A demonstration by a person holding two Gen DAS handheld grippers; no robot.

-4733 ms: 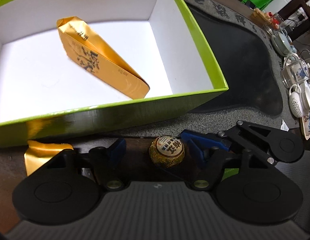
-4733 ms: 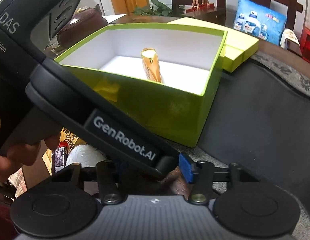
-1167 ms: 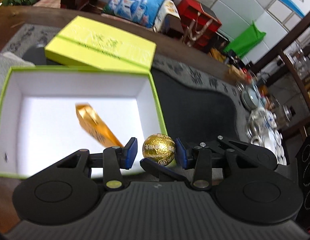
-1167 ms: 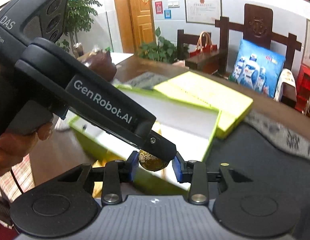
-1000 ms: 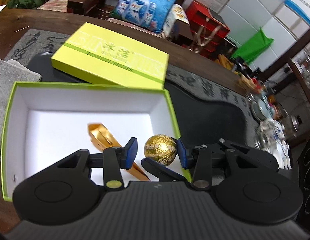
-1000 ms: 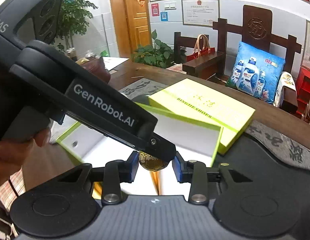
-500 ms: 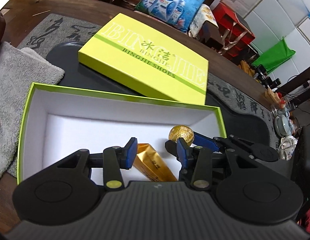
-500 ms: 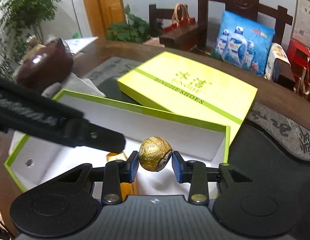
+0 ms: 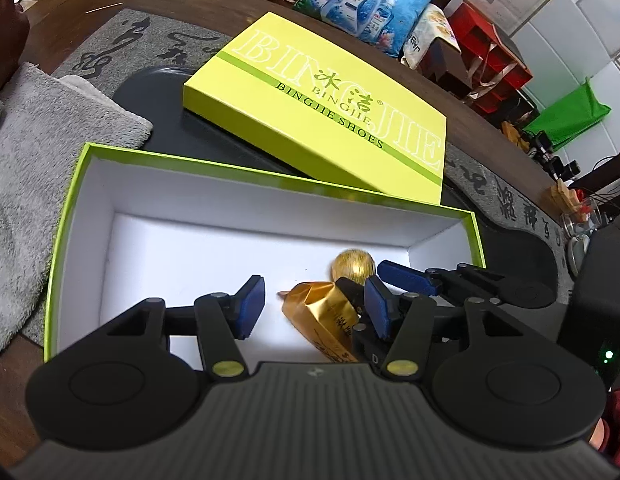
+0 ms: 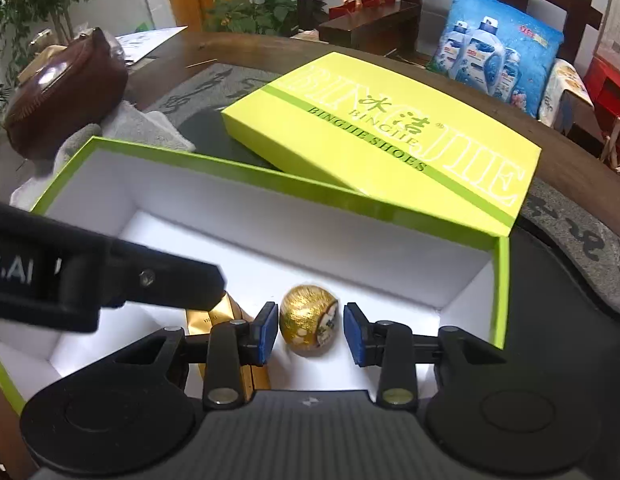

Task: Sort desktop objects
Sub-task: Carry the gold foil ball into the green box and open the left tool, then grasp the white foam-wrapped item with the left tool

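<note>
A gold foil ball [image 10: 308,322] sits between the two blue pads of my right gripper [image 10: 311,334], with a clear gap on each side, so the pads do not touch it. The right gripper's jaws stand apart, a little wider than the ball. The ball is inside an open green box [image 10: 503,280], near the box's right-hand wall; whether it rests on the white floor I cannot tell.

In the left wrist view, my left gripper [image 9: 313,304] has its jaws spread wide and holds nothing. Between its blue pads lies a gold foil packet [image 9: 323,320], on the box floor. The ball [image 9: 353,265] shows just beyond the packet's far end, beside the right gripper's fingers [image 9: 405,278], which reach in from the right.

The ball is round and wrapped in crinkled, shiny gold foil with a small printed label on one side. The packet is long and narrow, smooth metallic gold with dark print, folded at its end.

The box is rigid card: bright lime green outside and along the rim, matt white inside. Its flat lid [image 9: 321,104] lies beyond it, tilted, printed "BINGJIE SHOES". A grey, fluffy towel [image 9: 38,140] lies to the left of the box. Both sit near a dark, smooth tray [image 10: 557,292].
</note>
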